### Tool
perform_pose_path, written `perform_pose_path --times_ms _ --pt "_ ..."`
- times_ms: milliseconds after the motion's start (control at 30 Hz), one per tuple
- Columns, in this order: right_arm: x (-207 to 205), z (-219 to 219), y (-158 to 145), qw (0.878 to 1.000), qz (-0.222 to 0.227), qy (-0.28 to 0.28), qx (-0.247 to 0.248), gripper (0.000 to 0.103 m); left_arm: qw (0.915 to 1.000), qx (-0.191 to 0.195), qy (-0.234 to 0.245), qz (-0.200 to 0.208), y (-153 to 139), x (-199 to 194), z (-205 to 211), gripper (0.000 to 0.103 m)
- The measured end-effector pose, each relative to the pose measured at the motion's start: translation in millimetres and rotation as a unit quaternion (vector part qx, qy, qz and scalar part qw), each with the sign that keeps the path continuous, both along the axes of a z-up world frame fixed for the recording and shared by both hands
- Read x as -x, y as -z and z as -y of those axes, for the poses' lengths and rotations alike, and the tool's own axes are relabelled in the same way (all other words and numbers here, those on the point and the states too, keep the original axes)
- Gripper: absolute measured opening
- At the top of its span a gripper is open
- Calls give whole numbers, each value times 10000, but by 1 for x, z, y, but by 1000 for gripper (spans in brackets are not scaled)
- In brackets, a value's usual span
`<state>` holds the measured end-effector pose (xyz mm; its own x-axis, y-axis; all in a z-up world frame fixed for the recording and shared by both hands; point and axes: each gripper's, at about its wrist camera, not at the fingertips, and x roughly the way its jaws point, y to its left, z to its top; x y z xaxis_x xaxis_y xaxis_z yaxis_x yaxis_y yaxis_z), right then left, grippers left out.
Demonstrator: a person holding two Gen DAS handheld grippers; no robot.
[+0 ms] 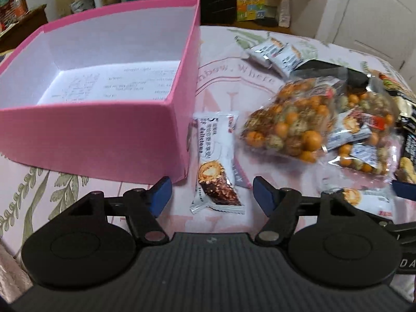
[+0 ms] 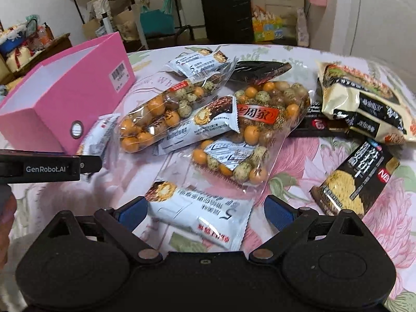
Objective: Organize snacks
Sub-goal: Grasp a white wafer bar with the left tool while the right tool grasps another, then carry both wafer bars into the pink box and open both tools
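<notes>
An open pink box (image 1: 109, 130) with a white inside stands at the left; it also shows in the right wrist view (image 2: 52, 98). My left gripper (image 1: 212, 195) is open, its blue pads either side of a white chocolate-roll packet (image 1: 217, 161) lying beside the box. My right gripper (image 2: 205, 212) is open around another white roll packet (image 2: 200, 215) on the cloth. Two clear bags of orange and speckled balls (image 2: 166, 114) (image 2: 249, 140) lie in the middle with more white packets on them.
Cream and black noodle packs (image 2: 364, 104) and a dark snack pack (image 2: 356, 179) lie at the right. The left gripper's body (image 2: 49, 167) shows at the left edge. A floral tablecloth (image 2: 390, 221) covers the table. A black suitcase (image 2: 226, 10) and clutter stand behind.
</notes>
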<state>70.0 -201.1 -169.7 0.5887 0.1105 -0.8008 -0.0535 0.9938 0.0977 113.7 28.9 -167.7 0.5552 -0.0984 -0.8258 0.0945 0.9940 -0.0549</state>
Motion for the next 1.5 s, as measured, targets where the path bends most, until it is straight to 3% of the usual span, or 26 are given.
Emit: perform_pose_path --times_ms 33,100,133,267,433,500,933,1167,1500 --pt "-1 -1 1 10000 0 18 57 99 9999 -43 -88 -38 3 -2 -1 67" --pt "2 -6 2 9998 24 20 218 99 9996 -89 -212 -133 7 -4 -3 52" --pt "3 -8 2 9995 51 13 298 98 9995 -64 -230 -187 8 -4 -5 39" --pt "13 -13 -3 9979 233 -1 609 73 9996 -153 -170 -184 3 0 -7 30" --pt "24 -4 -9 9987 251 -8 435 60 9992 -72 -139 -354 -3 6 -12 24" --pt "28 -3 -12 9989 256 -46 379 47 9992 -44 -107 -379 -7 9 -13 23" --pt "43 -1 -24 9992 337 -81 221 43 9985 109 100 -525 -25 38 -12 21" --pt "50 -5 -39 9992 289 -251 138 43 9963 229 120 -823 -37 51 -21 21" --pt "59 -25 -73 9975 326 -630 15 43 9956 346 277 -828 -79 75 -43 21"
